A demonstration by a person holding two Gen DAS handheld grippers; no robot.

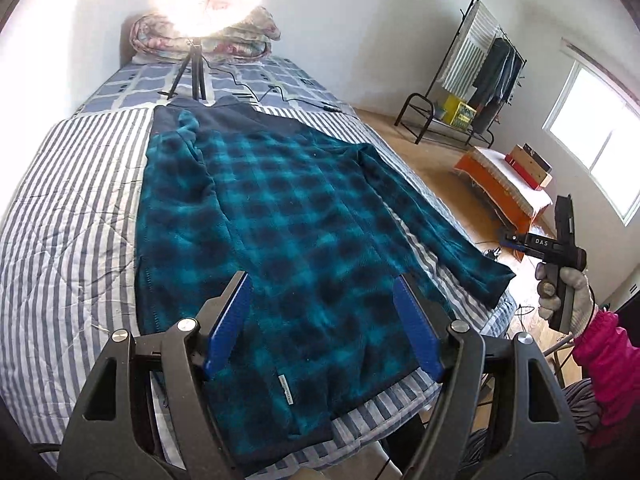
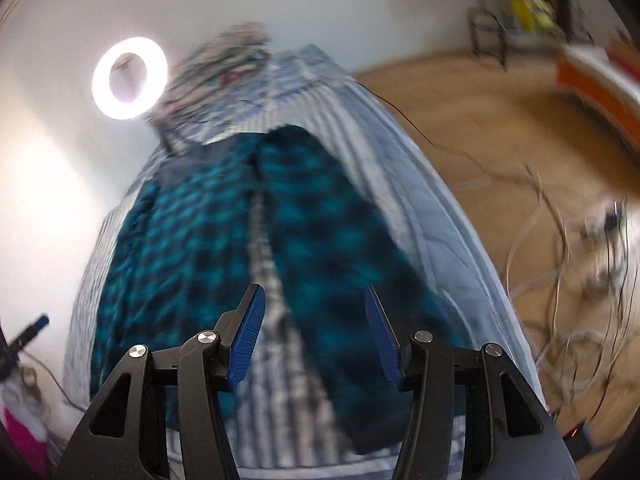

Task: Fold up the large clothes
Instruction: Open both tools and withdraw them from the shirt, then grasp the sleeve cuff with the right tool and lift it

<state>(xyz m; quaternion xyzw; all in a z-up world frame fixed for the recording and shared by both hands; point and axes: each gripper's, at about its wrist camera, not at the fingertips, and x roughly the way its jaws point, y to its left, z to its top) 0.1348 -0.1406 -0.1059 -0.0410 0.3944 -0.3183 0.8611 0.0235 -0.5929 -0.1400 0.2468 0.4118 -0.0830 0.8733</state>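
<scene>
A teal and navy plaid fleece jacket [image 1: 280, 208] lies flat on the striped bed [image 1: 60, 208], collar far, hem near me. Its left sleeve is folded over the body; its right sleeve [image 1: 452, 236] stretches toward the bed's right edge. My left gripper [image 1: 322, 296] is open and empty above the hem. My right gripper [image 2: 314, 314] is open and empty, above the right sleeve [image 2: 340, 248]; that view is blurred. The right gripper's body also shows in the left wrist view [image 1: 560, 248], held off the bed's right side.
A ring light on a tripod [image 1: 192, 68] stands on the bed beyond the collar, with folded quilts [image 1: 240, 40] behind. A clothes rack [image 1: 480, 76] and an orange bench [image 1: 504, 188] stand on the wooden floor to the right. Cables [image 2: 568, 280] lie on the floor.
</scene>
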